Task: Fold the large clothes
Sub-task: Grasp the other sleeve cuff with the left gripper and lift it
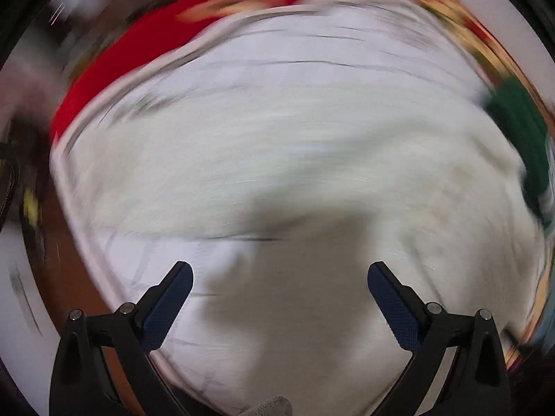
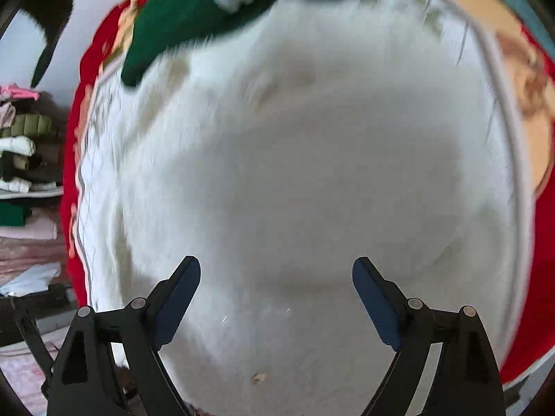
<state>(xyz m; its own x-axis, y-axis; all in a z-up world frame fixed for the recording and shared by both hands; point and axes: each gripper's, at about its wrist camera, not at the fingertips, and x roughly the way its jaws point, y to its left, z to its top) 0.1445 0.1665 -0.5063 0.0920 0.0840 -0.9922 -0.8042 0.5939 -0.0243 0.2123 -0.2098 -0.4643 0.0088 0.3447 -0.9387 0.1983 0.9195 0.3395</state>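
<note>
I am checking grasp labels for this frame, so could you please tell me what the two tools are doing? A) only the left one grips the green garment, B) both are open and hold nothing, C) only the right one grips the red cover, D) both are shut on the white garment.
B: the left tool and right tool both show spread fingers with only the white fluffy garment visible beyond the gap.

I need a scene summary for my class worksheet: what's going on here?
A person holds two grippers over a white fluffy garment spread on a red-bordered bed cover. The left gripper and right gripper both hang open above it, gripping nothing. A green garment lies at its far edge. Folding has not visibly begun.
</note>
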